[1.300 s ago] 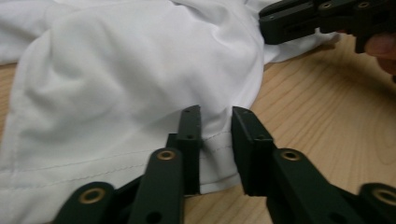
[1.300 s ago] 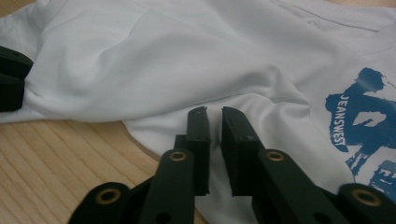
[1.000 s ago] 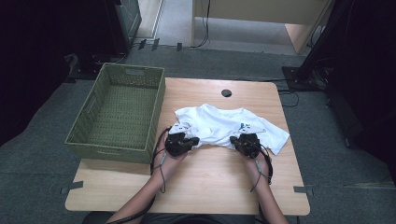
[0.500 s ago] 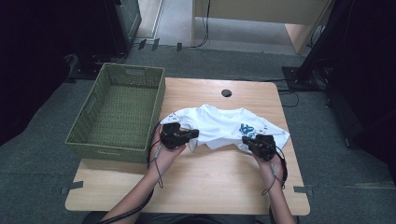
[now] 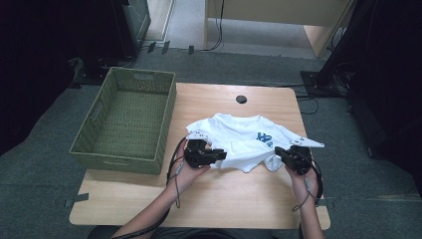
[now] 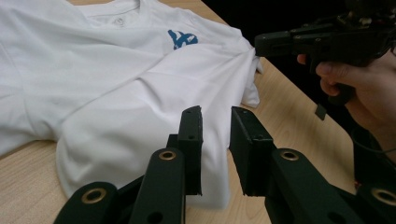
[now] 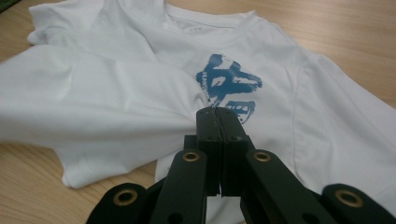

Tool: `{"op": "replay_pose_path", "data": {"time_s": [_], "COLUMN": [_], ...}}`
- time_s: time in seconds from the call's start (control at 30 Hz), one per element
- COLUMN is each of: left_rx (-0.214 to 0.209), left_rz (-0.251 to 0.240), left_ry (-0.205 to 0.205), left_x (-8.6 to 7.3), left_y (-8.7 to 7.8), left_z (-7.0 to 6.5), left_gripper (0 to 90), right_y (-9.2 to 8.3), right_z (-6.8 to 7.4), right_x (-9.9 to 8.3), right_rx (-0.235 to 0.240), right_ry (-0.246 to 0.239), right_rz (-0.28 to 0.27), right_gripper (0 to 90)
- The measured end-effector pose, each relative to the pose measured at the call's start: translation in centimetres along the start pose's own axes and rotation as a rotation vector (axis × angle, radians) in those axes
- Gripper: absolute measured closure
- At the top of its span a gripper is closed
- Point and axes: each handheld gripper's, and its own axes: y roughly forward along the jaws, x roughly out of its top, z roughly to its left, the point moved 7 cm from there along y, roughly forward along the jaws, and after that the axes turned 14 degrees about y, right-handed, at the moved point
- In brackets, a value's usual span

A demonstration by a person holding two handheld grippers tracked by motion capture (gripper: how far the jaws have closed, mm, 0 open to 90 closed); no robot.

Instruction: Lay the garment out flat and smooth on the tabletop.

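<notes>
The white T-shirt [image 5: 249,142] lies on the wooden table [image 5: 219,199], right of the green basket [image 5: 124,122] and just apart from it. Its near hem is doubled up over the body, so a fold toward the collar appears to be in hand.

Risks from this state:
- The right gripper [image 5: 286,155] has its jaws pressed together on a pinch of fabric at the near right part of the shirt. The cloth is drawn taut from that pinch in the right gripper view. Judged from this, a further pull to the right with nothing holding the other side could drag the whole shirt across the table and undo the fold.
- The left gripper [image 5: 219,156] has just been opening its jaws. In the left gripper view they stand slightly apart [image 6: 215,142] with the folded hem lying below and beyond them, and no fabric pinched. The freed layer may slump or shift out of line with the right side.
- A thin pinch of cloth may slip from the right jaws if tugged sharply.

Pose: both forearms enter from the near edge. The left hand [image 5: 186,172] holds its gripper level, pointing right along the near hem. The right hand [image 5: 301,177] holds its gripper pointing left and far, at the shirt's near right corner.
</notes>
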Motion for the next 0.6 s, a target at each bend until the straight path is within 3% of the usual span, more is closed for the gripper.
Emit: {"op": "replay_pose_path", "data": {"time_s": [0.2,0.3,0.47,0.6], "left_rx": [0.077,0.103,0.142,0.168], "left_rz": [-0.016,0.003,0.021,0.019], "left_ry": [-0.025,-0.058,-0.056,-0.082], "left_x": [0.1,-0.2,-0.4,-0.4], "left_y": [0.1,0.7,2.0,2.9], "left_z": [2.9,4.8,7.0,8.7], "left_gripper": [68.7,67.1,63.9,63.4], "right_y": [0.3,0.3,0.1,0.4], "right_z": [-0.8,-0.2,1.1,2.2], "right_x": [-0.4,-0.3,-0.1,-0.3], "right_rx": [-0.006,0.014,0.043,0.086], "right_ry": [0.025,0.022,0.013,0.018], "right_rz": [0.002,-0.014,-0.044,-0.025], "right_gripper": [84.4,78.6,69.9,72.3]}}
